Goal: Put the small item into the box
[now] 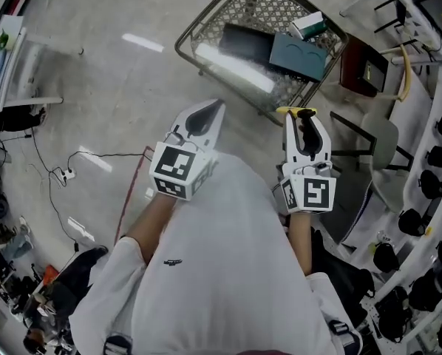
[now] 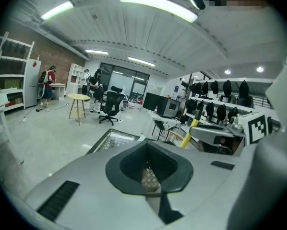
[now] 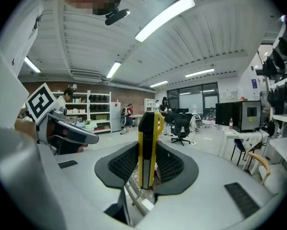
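1. The left gripper (image 1: 215,108) has its fingers together, tips meeting ahead of a dark hollow, and nothing sits between them.
2. The right gripper (image 1: 304,118) has its fingers clamped on a yellow-and-black tool (image 3: 148,143). The tool stands upright between the 2 ribbed pads, and its yellow-edged top rises past the fingertips.
3. In the right gripper view the tool's lower end reaches down into the gap at the base of the fingers.
4. A wire basket (image 1: 188,34) rests on the floor beyond both sets of fingertips, well apart from them. Its near corner lies between the 2 grippers in the head view.
5. Inside the basket, ahead of the right fingers, lies a teal box (image 1: 304,58) with a small green-and-white carton (image 1: 307,25) just past it. A flat black box (image 1: 247,43) lies toward the left fingers' side.
6. Through the hollow of the left fingers, the basket's mesh shows below.
7. A grey-seated chair (image 1: 380,135) stands to the outer side of the right fingers.
8. A white power strip (image 1: 66,174) with its cable lies on the floor to the outer side of the left fingers.
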